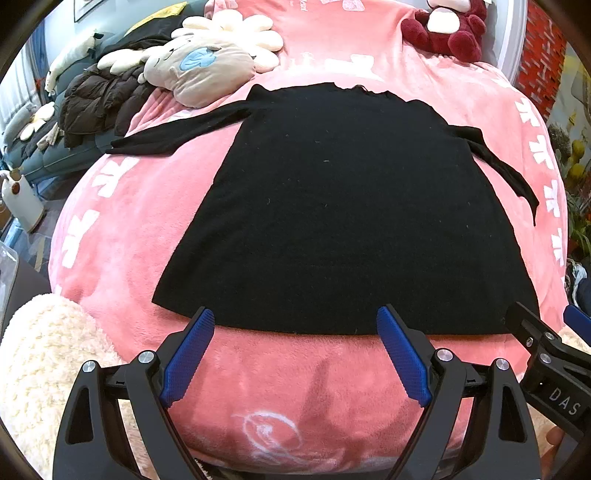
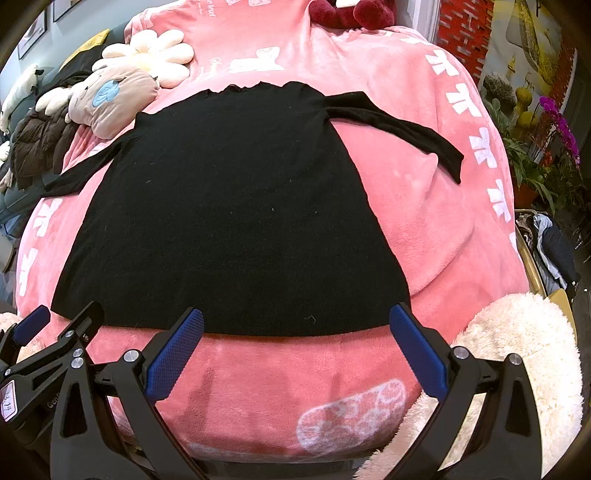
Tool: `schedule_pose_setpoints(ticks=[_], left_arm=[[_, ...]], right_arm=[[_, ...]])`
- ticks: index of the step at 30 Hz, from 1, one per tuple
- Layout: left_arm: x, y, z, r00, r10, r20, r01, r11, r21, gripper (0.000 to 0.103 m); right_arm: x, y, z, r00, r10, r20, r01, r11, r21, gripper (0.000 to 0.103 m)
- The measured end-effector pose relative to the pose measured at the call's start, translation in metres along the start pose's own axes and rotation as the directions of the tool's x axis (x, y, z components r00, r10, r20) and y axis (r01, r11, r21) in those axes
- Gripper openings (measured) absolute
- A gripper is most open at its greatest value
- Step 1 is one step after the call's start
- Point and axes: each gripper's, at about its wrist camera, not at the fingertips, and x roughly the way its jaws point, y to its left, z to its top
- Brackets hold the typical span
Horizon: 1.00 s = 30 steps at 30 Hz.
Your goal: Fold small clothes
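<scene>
A black long-sleeved top (image 1: 332,206) lies flat on a pink blanket (image 1: 122,229), hem toward me, both sleeves spread out to the sides. It also shows in the right wrist view (image 2: 236,221). My left gripper (image 1: 295,325) is open and empty, its blue fingertips at the hem's left half. My right gripper (image 2: 295,325) is open and empty at the hem's right half. The right gripper shows at the right edge of the left wrist view (image 1: 546,332), and the left gripper shows at the left edge of the right wrist view (image 2: 62,321).
A beige plush pillow (image 1: 203,66) and a flower cushion (image 1: 236,33) lie at the far left of the blanket. A red plush bear (image 1: 447,26) sits at the back. A dark jacket (image 1: 99,99) lies left. Fluffy cream cushions (image 1: 48,362) (image 2: 524,350) flank the near edge. Plants (image 2: 535,147) stand right.
</scene>
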Motion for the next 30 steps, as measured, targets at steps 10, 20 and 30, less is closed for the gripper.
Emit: schedule_pose_setpoints(ticks=[10,20,30], left_arm=[[-0.001,0.0012,-0.001,1.0,-0.01,-0.004,0.01,1.0,-0.001,0.087],[0.0007,0.0026,-0.0003,1.0,-0.007,-0.009,0.007,1.0,-0.001,0.087],[0.0021,0.0032,-0.0003,1.0,-0.007,-0.011,0.007,1.0,0.0,0.087]], right_arm=[[0.0006,-0.0005,-0.0014,1.0,0.0,-0.002,0.0,1.0,-0.001,0.098],[0.0014,-0.0002,-0.0025,1.0,-0.001,-0.003,0.001,1.0,-0.001,0.098],[0.0022,-0.0002,-0.0049,1.0,-0.001,-0.004,0.001,1.0,-0.003,0.098]])
